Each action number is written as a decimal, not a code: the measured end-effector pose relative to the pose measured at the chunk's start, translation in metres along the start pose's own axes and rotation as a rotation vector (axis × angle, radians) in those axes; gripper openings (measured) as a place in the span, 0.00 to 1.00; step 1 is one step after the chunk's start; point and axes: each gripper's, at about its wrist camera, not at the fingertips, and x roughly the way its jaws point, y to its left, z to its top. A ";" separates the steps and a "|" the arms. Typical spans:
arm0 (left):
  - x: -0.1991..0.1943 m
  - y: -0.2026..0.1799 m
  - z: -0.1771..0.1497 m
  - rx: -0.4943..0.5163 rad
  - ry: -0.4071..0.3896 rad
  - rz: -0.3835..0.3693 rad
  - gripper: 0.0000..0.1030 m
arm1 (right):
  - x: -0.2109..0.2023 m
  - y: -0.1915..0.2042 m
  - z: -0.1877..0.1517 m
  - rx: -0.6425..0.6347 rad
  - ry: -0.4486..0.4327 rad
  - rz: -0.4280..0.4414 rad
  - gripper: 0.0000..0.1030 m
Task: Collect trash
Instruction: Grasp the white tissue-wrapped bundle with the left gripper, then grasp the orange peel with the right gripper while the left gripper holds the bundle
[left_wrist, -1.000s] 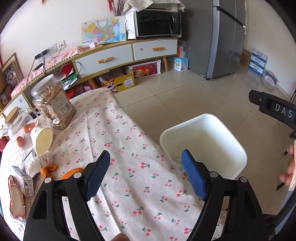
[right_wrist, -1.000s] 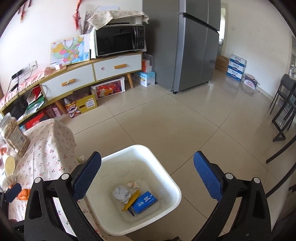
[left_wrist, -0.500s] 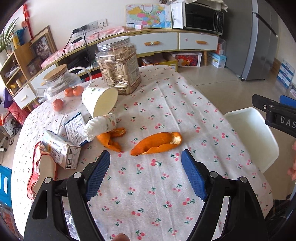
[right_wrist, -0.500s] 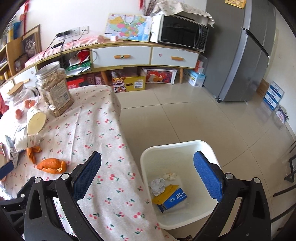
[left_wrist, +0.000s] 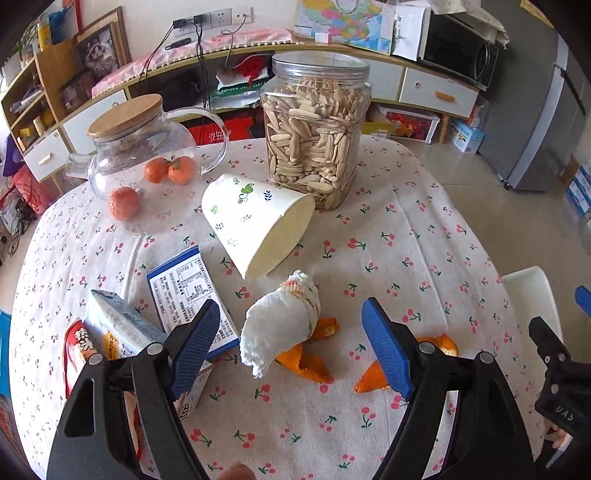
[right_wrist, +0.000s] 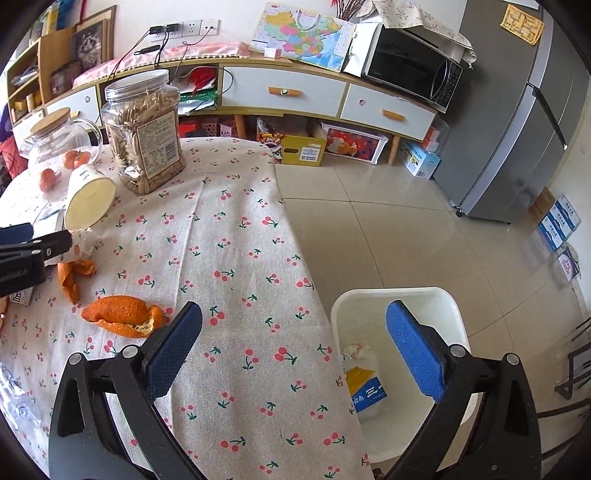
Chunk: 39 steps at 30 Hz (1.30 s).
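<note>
My left gripper (left_wrist: 291, 347) is open and empty above the cherry-print tablecloth (left_wrist: 388, 251), its jaws either side of a crumpled white tissue (left_wrist: 284, 321). Orange peel (left_wrist: 306, 363) lies under the tissue, and a second piece (left_wrist: 373, 376) lies by the right finger. A tipped paper cup (left_wrist: 255, 221), a blue-and-white leaflet (left_wrist: 184, 291), a small carton (left_wrist: 122, 332) and a red wrapper (left_wrist: 79, 350) lie nearby. My right gripper (right_wrist: 291, 350) is open and empty over the table edge, between the peel (right_wrist: 122, 317) and the white bin (right_wrist: 454, 314), which holds a blue box (right_wrist: 369, 397).
A seed jar (left_wrist: 316, 129) and a glass teapot with tangerines (left_wrist: 144, 166) stand at the back of the table. The bin sits on the tiled floor (right_wrist: 406, 229) at the table's right. A cabinet with a microwave (right_wrist: 410, 70) and a fridge (right_wrist: 524, 110) stand beyond.
My left gripper has swung from the bin back over the table and closed in on the tissue and peel. My right gripper has moved left from above the bin to the table edge.
</note>
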 end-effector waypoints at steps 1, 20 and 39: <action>0.006 0.000 0.003 0.000 0.009 -0.007 0.75 | 0.001 0.002 0.000 -0.003 0.005 0.008 0.93; 0.041 0.005 -0.003 0.022 0.080 0.001 0.40 | 0.007 0.035 -0.005 -0.129 0.029 0.118 0.93; -0.052 0.038 -0.025 -0.059 -0.059 -0.052 0.38 | 0.028 0.126 -0.012 -0.491 0.044 0.347 0.87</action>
